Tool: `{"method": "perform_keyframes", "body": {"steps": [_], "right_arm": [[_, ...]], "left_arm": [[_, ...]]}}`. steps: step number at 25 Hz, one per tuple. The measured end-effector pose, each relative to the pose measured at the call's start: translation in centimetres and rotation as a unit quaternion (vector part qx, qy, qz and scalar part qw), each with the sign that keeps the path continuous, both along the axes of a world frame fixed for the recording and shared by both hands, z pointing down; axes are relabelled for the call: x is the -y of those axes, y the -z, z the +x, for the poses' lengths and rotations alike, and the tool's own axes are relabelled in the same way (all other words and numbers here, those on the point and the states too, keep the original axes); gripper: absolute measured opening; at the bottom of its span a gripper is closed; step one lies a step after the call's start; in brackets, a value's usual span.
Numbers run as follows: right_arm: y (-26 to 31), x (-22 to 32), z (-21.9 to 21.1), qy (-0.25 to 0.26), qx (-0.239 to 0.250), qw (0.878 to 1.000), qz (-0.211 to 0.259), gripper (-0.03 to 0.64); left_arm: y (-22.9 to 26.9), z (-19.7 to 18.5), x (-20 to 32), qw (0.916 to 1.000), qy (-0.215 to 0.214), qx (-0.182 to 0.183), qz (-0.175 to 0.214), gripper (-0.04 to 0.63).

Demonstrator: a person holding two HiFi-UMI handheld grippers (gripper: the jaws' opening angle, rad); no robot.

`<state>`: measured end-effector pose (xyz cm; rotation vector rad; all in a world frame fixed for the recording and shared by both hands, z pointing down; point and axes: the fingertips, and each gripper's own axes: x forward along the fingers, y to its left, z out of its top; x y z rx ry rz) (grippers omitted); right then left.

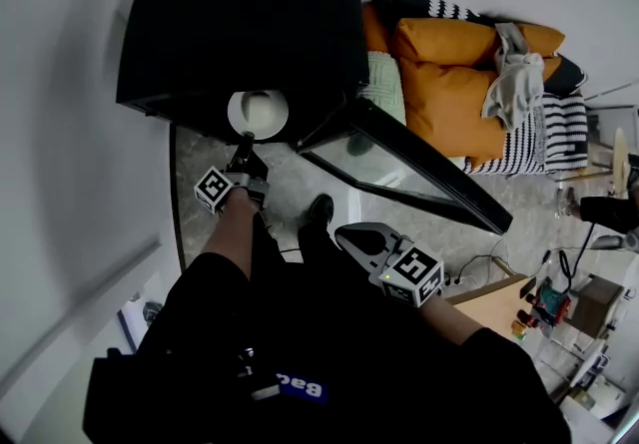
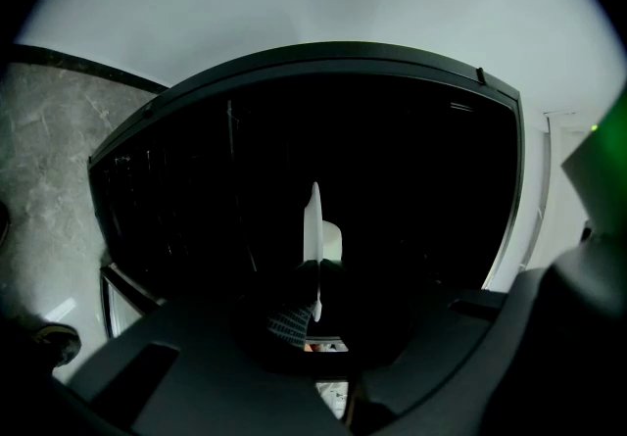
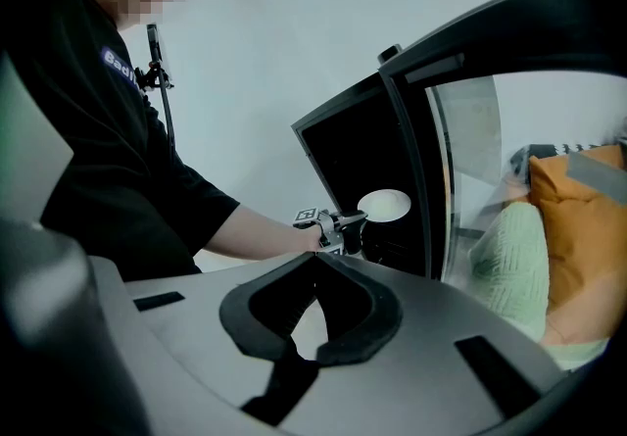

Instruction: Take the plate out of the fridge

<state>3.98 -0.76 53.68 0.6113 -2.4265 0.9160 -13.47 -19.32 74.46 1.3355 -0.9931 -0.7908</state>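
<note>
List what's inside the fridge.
Only a white plate, gripped edge-on by the left gripper at the opening. The rest of the fridge is too dark to see.

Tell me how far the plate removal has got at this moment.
Done: the glass door of the black fridge stands open, and the left gripper is shut on the rim of the round white plate. In hand: the plate is at the fridge's mouth, not yet carried away. Left: draw it fully clear. The right gripper is shut, empty and held back.
</note>
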Motion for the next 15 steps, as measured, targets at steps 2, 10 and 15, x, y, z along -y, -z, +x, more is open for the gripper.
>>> {"method": "perform_keyframes", "body": {"steps": [2,10,15], "right_arm": [[0.1,0.0,-0.2,0.001,0.004,1.000,0.003,0.008],[-0.1,0.1,-0.8,0.008,0.012,1.000,0.022,0.008],[0.7,0.4,-1.6,0.003,0.020,0.999,0.030,0.008]], "left_arm": [[0.9,-0.2,-0.3,1.0000,-0.002,-0.002,0.007,0.012],[3.6,-1.8,-1.8,0.9998,-0.007,0.006,0.016,0.012],[5.1,-2.8,-2.9,0.9996,-0.012,0.007,0.025,0.012]]}}
